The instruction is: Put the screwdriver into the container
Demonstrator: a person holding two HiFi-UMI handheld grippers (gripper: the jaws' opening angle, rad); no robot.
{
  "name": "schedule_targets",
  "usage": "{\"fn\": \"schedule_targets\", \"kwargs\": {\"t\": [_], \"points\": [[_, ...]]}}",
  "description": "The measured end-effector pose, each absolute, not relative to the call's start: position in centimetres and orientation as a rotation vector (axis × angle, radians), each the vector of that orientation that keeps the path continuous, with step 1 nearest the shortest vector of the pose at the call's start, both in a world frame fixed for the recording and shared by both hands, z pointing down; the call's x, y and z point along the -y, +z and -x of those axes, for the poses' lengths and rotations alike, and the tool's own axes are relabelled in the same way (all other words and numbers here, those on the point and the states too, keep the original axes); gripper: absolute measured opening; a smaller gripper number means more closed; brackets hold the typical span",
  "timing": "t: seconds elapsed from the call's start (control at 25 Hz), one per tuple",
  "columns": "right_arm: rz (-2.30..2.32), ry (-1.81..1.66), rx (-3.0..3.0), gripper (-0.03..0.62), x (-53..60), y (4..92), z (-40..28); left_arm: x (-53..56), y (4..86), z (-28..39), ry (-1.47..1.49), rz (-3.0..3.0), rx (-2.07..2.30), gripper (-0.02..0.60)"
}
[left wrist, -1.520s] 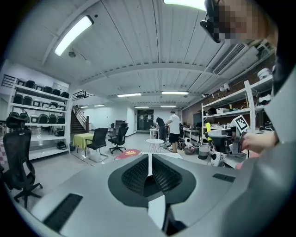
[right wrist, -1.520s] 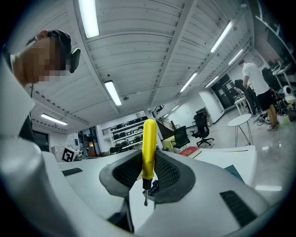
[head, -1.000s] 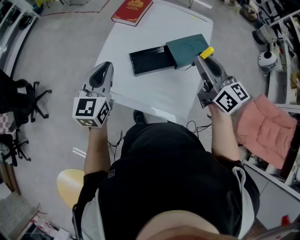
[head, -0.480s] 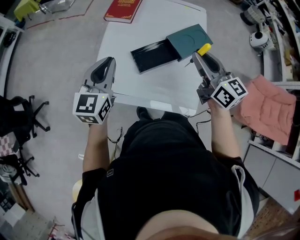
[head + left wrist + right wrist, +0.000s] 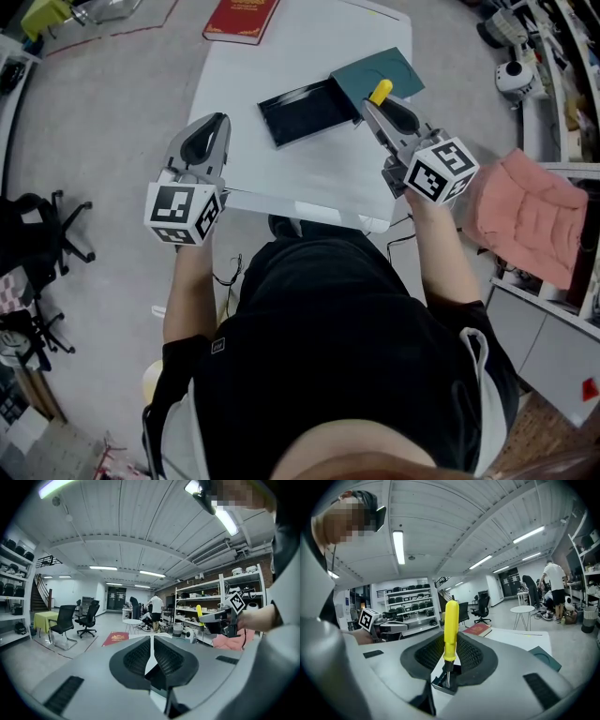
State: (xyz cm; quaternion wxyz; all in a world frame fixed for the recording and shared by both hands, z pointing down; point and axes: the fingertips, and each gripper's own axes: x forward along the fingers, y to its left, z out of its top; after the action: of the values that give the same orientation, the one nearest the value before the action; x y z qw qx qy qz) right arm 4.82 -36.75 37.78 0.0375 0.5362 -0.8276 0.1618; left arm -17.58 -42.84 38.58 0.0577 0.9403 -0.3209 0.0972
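Yellow-handled and upright, the screwdriver (image 5: 450, 620) stood clamped by its metal shank between the jaws of the right gripper (image 5: 448, 667), its handle pointing away from the person. The head view placed the tool in the air just to the right of the open dark container (image 5: 307, 111), over the teal lid (image 5: 384, 70) that touched the container's right end. The container itself lay empty on the white worktop (image 5: 300, 178).

The left gripper (image 5: 217, 127) hovered to the container's near left, over the worktop's edge, its jaws drawn together on nothing. A red book (image 5: 242, 19) lay on the container's far side, towards the left.

The carrying step appeared to be in hand, with the drop itself not yet made. The next move would likely call for a short shift left until the tool hung over the container's open tray. It would then need tilting to lie along the tray's length, lowering close to the floor of the tray, and only then a parting of the right jaws.
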Motion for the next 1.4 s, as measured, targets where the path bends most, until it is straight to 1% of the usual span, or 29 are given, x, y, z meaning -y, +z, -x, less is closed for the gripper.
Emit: {"fn": "schedule_targets", "kwargs": {"t": [0.4, 0.64, 1.08, 1.4], "points": [[-1.345, 0.506, 2.512, 0.095, 43.4, 43.5, -2.2, 45.0, 40.7, 17.2, 0.348, -2.779, 1.030, 0.034], [-1.196, 0.563, 2.475, 0.095, 46.0, 47.6, 0.1, 46.7, 42.5, 18.2, 0.357, -2.737, 1.045, 0.034], [-0.932, 0.548, 2.301, 0.095, 47.5, 54.8, 2.9, 47.3, 45.1, 19.6, 0.342, -2.674, 1.073, 0.034], [-0.789, 0.453, 2.145, 0.094, 47.5, 58.5, 4.2, 46.9, 46.2, 21.3, 0.310, -2.628, 1.099, 0.034]]}}
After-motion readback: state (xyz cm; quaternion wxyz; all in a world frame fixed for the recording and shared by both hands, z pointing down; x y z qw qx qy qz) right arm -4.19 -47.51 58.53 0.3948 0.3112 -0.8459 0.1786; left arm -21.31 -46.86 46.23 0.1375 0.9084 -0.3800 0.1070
